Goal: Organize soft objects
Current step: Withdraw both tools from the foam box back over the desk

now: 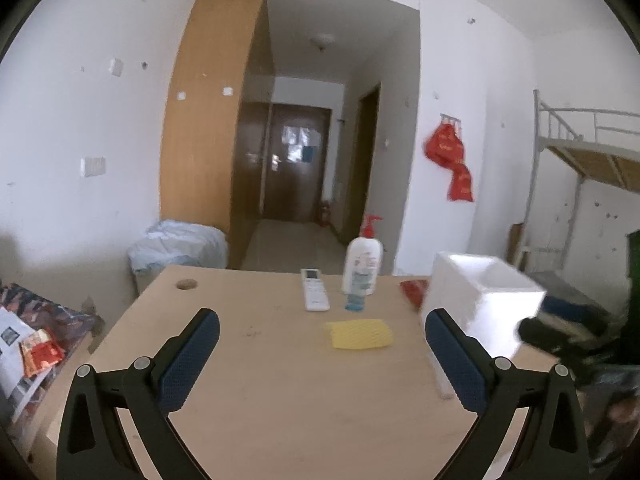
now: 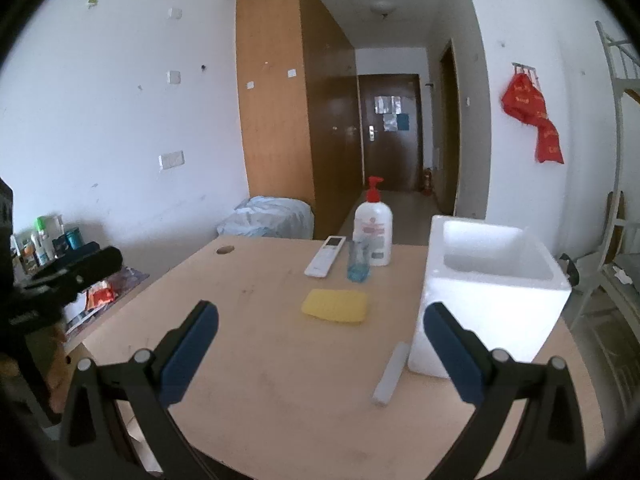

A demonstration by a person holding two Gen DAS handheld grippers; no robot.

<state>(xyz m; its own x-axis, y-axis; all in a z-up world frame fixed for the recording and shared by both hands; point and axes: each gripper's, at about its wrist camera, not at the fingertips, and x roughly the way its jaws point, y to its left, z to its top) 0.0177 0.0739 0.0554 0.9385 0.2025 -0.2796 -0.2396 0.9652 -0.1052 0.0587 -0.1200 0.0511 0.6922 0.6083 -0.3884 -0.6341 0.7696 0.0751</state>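
Left claw [image 1: 322, 330] and right claw [image 2: 320, 322]: both spread wide, holding nothing, hovering over near edge of table [image 2: 256, 384]. Yellow sponge [image 2: 335, 305] flat mid-table, just left of white foam box [image 2: 494, 300], well clear of either claw. Risks, judged: reaching past sponge could topple small blue glass [image 2: 359, 266] or pump bottle [image 2: 374, 232] close behind; sponge could slide if pinched shallow. Count: one sponge, one box, one bottle, one glass, one remote [image 2: 325, 262], one pale bar [image 2: 391, 372] beside box.

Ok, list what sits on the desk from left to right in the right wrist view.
Cable hole → remote control → yellow sponge → pump bottle → white foam box.
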